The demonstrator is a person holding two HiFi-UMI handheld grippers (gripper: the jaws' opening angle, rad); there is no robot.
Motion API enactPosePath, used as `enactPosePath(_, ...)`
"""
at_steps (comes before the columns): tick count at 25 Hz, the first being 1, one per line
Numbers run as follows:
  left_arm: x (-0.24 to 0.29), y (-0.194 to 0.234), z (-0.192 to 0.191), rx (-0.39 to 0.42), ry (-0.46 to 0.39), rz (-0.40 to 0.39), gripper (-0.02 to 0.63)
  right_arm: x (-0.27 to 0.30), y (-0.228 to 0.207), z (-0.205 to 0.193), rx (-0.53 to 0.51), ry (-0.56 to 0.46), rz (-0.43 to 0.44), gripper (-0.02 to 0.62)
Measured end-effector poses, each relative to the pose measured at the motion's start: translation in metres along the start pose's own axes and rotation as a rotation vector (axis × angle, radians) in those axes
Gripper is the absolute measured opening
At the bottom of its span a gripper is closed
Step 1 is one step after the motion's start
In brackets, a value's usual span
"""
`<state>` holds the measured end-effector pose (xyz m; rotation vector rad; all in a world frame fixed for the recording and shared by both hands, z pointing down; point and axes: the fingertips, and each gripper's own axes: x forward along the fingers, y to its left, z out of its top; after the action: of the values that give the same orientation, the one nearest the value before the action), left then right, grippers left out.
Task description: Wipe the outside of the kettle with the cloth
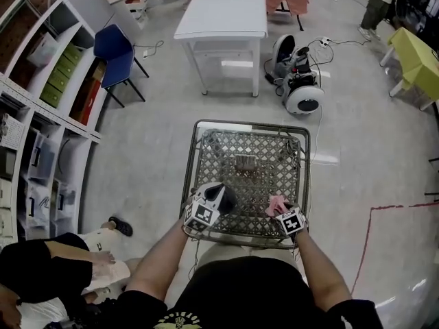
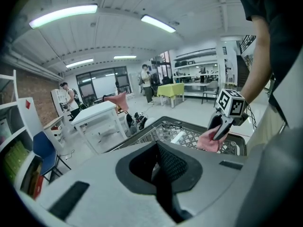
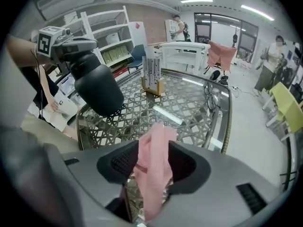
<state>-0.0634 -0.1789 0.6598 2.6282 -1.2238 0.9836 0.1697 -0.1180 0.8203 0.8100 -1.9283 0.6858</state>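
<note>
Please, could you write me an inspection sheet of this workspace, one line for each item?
Surface: metal lattice table, things lying on it.
Job's things: black kettle at the table's near edge; pink cloth at the right tongs.
Clutter: small stand with strips, glasses, white rod.
Grippers: left tongs shut on the kettle's top; right tongs apart, cloth loose between them.
Cables: cables on the floor by a wheeled machine.
Surroundings: white table, blue chair, shelves, seated person.

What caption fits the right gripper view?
Pink cloth between the right hand-held gripper's jaws; left hand-held gripper holds the black kettle.
</note>
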Motion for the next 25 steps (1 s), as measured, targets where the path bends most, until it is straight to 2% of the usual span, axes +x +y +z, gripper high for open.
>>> enactPosePath(7,0.0,0.004,0.001,-0.044,-0.004,0.0,0.008,-0.024,0.004,0.025,-0.055,-0.049,0.008,0.21)
enactPosePath(11,-0.005,0.007,0.006,-0.112,-0.03,-0.04,0.008,-0.057,0.012,0.049,-0.015,-0.155,0.011,0.21)
enactPosePath(14,-0.015,0.012,0.016,-0.198,-0.076,-0.068,0.009,-0.084,0.02,0.07,0.019,-0.256,0.012,0.209)
enactPosePath(17,-0.025,0.021,0.012,-0.235,-0.062,0.003,0.009,-0.111,0.024,0.091,0.068,-0.363,0.003,0.205)
enactPosePath(20,-0.046,0.032,0.019,-0.278,-0.07,0.094,0.009,-0.139,0.025,0.106,0.095,-0.448,-0.034,0.16)
enactPosePath(25,-0.098,0.047,0.068,-0.319,-0.231,0.2,0.008,-0.19,0.028,0.133,0.091,-0.59,-0.097,0.027)
